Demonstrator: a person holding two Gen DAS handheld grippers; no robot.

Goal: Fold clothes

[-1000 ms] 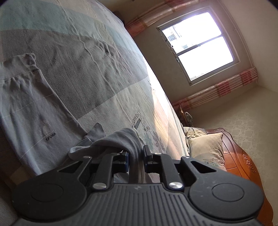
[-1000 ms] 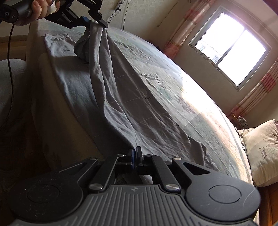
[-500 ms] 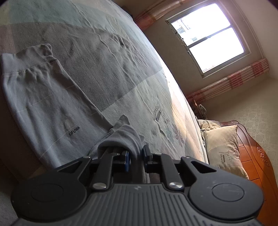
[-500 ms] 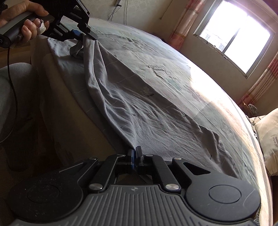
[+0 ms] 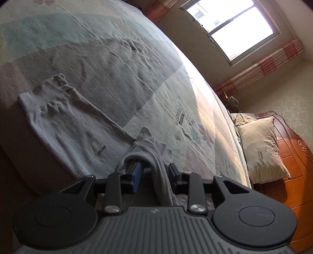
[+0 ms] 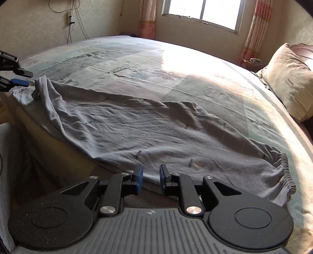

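On bed [image 6: 195,64]: grey garment [image 6: 156,127] flat; both grippers opening, released.

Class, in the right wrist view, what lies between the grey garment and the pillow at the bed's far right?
Only bare patterned bedsheet separates the grey garment from the pillow; the right wrist view shows it.

A bedroom in a home. A wide bed [image 6: 176,64] with a patterned sheet fills the room, a pillow [image 6: 289,82] lies against a carved wooden headboard [image 5: 293,148], and a sunny window [image 6: 203,11] with striped curtains [image 6: 254,29] sits in papered walls.
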